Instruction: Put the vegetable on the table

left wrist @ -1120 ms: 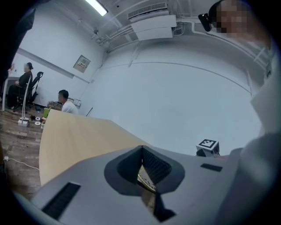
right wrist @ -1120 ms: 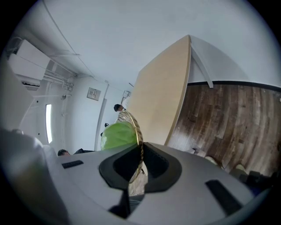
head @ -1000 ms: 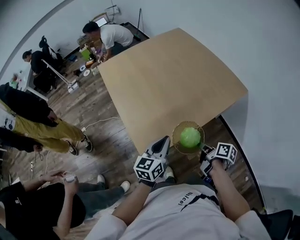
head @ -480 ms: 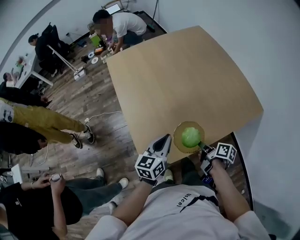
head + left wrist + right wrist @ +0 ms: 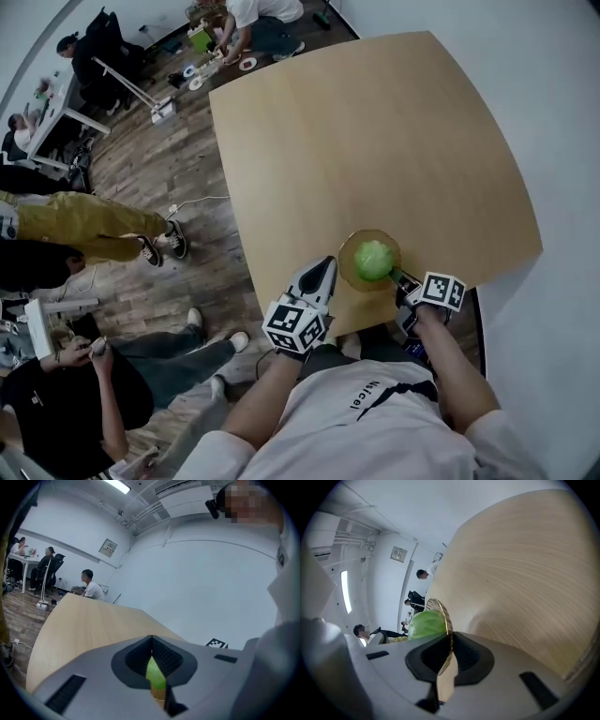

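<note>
Right hand-held gripper (image 5: pixel 397 278), clenched on the rim of a gold wire basket (image 5: pixel 344 272) that holds the green leafy vegetable (image 5: pixel 374 260), at the near edge of the wooden worktop (image 5: pixel 375 131); left hand-held gripper (image 5: pixel 322 270), jaws closed on nothing, just beside the basket.

Before you stands a light wooden table (image 5: pixel 375 141) with rounded corners, near a plain white wall (image 5: pixel 553 112) that runs past its far and right sides. To your left the floor (image 5: pixel 178 169) is dark wood plank. A white desk (image 5: pixel 49 120) stands far off on that side. Overhead a strip light (image 5: pixel 117 485) is lit, and a small framed picture (image 5: pixel 108 548) hangs on the far wall.
</note>
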`<state>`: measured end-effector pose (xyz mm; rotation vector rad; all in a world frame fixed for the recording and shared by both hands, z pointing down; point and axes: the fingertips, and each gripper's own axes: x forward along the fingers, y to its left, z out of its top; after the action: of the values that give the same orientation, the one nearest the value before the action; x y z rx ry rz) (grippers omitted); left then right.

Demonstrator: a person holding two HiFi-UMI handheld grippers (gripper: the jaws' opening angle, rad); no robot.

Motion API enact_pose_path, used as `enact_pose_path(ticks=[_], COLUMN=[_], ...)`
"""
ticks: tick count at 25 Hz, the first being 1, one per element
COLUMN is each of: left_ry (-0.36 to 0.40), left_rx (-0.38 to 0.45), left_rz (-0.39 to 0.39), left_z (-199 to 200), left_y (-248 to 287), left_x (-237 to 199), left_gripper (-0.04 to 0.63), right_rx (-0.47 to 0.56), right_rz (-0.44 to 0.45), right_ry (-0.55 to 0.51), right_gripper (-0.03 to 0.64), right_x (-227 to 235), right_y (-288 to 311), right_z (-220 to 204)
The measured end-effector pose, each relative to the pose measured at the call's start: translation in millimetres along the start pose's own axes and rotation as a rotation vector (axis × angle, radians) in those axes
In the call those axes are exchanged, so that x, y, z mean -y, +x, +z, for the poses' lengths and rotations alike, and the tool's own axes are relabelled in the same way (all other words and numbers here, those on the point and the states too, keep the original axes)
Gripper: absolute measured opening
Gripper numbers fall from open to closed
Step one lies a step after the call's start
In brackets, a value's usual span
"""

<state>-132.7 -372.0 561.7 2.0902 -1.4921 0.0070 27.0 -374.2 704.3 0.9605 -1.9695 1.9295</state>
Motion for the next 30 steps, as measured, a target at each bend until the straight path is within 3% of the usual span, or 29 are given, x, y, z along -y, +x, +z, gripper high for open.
enact_pose_path(ticks=[7, 15, 30], left_ry=[-0.017, -0.04, -0.052], left_rx=[-0.014, -0.027, -0.029], left_rz=[0.041, 0.077, 0.09], left_z=[9, -8, -14], left_y=[50, 55, 58], left_x=[-15, -26, -33], left_gripper=[0.014, 0.012, 0.014], right_rx=[-0.06, -0.101, -0.139], right_rz=[-0.044, -0.097, -0.135], right_ry=[0.0, -0.003, -0.021], right_gripper=[0.028, 0.029, 0.029], right_x=[20, 49, 60], right_y=[31, 54, 70], right_z=[45, 45, 50])
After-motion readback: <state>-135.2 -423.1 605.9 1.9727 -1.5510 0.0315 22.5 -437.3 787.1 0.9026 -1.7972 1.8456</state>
